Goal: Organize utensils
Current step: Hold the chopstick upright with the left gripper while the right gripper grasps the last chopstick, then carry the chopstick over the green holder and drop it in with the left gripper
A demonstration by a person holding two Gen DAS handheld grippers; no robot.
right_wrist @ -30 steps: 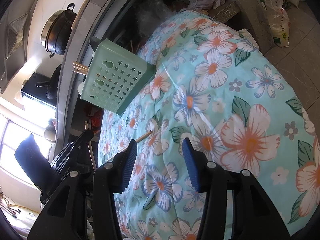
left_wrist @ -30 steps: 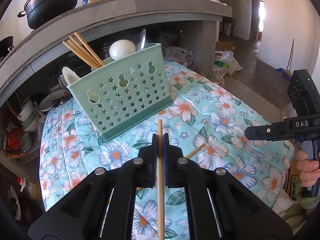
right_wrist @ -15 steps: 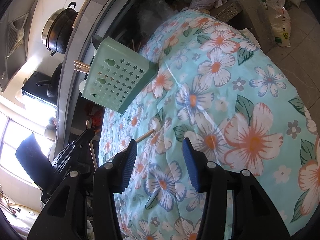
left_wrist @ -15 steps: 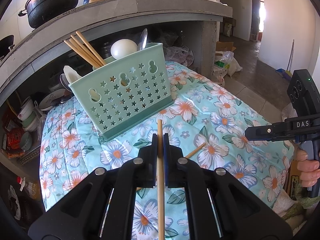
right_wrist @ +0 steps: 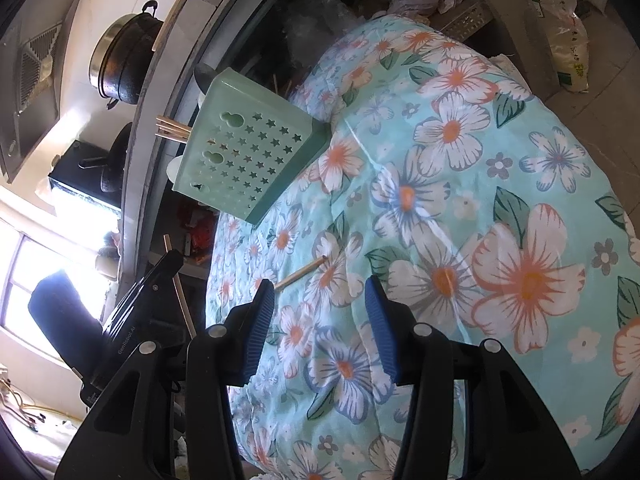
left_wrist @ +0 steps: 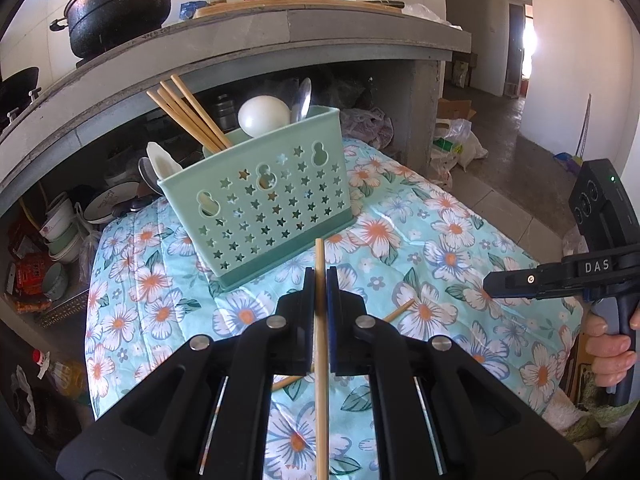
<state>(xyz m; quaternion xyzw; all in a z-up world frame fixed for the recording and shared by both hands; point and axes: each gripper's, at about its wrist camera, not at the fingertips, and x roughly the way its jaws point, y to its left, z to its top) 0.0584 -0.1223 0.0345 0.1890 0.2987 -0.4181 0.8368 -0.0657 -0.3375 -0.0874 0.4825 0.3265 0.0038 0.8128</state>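
Quilted floral cloth under perforated plastic caddy; left tongs pinch wooden chopstick.

Daylight floods in from a bright open doorway at the far right and blows out a window at the left edge. The flower-printed turquoise cloth is evenly lit and sharp; the recess under the grey concrete counter lies dim. Fisheye distortion bends edges, corners blacken.

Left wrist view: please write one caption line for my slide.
Left gripper clamps a chopstick before the green utensil basket; another chopstick lies on the floral cloth.
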